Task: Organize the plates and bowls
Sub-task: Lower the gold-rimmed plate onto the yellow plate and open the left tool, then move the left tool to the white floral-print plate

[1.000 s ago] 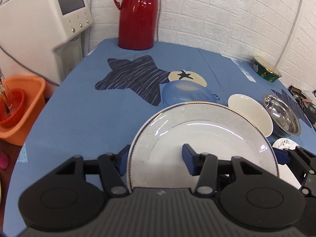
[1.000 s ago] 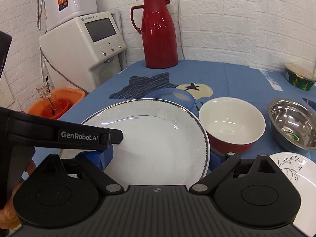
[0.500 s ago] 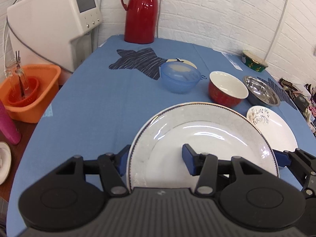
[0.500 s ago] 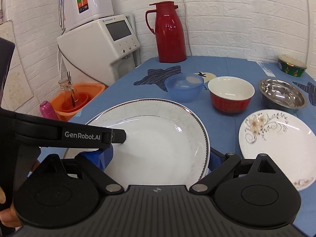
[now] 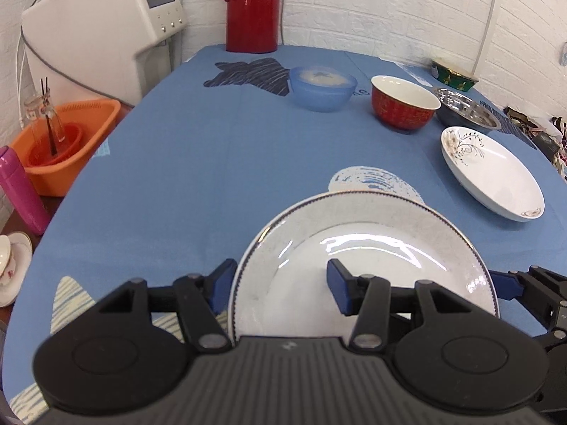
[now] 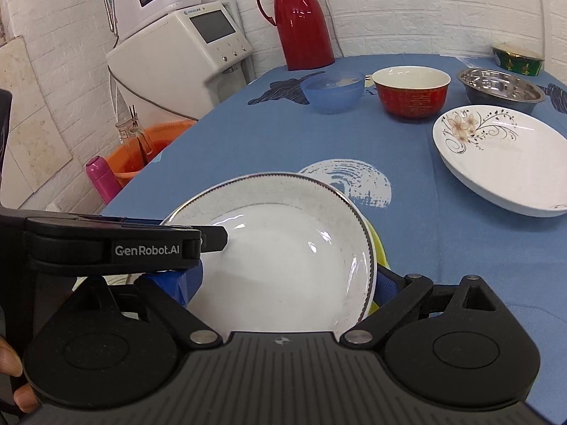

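A large white plate (image 5: 354, 248) with a dark beaded rim hangs low over the near end of the blue table (image 5: 177, 177). My left gripper (image 5: 279, 285) is shut on its left side, one finger outside the rim and the other over the inside. That upper finger (image 6: 149, 248) shows in the right wrist view. My right gripper (image 6: 281, 283) holds the plate (image 6: 283, 248) between widely set jaws. A yellow rim (image 6: 378, 244) peeks out under the plate's right edge. Farther back stand a blue bowl (image 5: 322, 88), a red bowl (image 5: 404, 106), a steel bowl (image 5: 467, 109) and a floral plate (image 5: 492, 173).
A red thermos (image 5: 253, 7) and a green tin (image 5: 453, 74) stand at the far end. A white water dispenser (image 5: 106, 35), an orange basin (image 5: 78, 148) and a pink bottle (image 5: 21, 191) are off the table's left edge. A hand (image 6: 14, 382) grips the left tool.
Both grippers have drawn back toward the table's near end with the plate, so the bowls now lie farther away. The floral plate has come fully into view. A yellow rim now shows under the plate.
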Available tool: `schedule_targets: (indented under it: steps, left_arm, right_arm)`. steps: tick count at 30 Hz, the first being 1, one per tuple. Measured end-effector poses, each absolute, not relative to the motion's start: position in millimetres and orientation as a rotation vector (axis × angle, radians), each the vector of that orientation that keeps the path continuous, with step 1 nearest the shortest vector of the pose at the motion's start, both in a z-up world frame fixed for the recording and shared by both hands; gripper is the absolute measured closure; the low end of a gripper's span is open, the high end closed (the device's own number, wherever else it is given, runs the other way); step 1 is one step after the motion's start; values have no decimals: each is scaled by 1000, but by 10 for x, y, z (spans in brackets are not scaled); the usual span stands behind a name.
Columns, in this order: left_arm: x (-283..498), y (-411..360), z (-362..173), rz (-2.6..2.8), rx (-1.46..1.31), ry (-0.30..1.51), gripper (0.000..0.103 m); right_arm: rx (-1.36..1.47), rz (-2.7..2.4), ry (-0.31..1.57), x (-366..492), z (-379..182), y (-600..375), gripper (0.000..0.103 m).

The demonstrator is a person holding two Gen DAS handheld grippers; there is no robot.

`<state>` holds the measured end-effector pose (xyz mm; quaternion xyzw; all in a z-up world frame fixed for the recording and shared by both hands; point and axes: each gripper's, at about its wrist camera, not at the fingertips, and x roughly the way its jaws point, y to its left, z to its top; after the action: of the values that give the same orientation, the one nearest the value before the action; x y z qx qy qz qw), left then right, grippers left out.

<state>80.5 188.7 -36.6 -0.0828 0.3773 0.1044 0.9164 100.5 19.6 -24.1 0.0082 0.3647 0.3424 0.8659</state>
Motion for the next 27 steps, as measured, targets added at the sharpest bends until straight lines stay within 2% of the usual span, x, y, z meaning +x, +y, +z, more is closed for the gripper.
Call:
schedule_targets:
  steps: [5,9,13,19,21,27]
  left_arm:
    - [797,1869,-372,202,-153,738,50]
    - [771,1896,-334,187,-175,707,38]
    - [759,1898,-247,186,-179,674,34]
    - [732,1878,-184,192,-168,664,30]
    - [716,1872,-174,192,-174,661,24]
    - [697,1808,-123,189,-166,651,24]
  right_arm:
    - [41,736,760,1020,-266,166,21]
    - [52,729,725,1007,-222,116,21]
    - [-12,699,644,946,-111,114,21]
    - [16,652,645,1025,-100,-42,21]
    - [44,631,645,1044,-105,-131,21]
    - [117,602,662,1068,-127,-349,21]
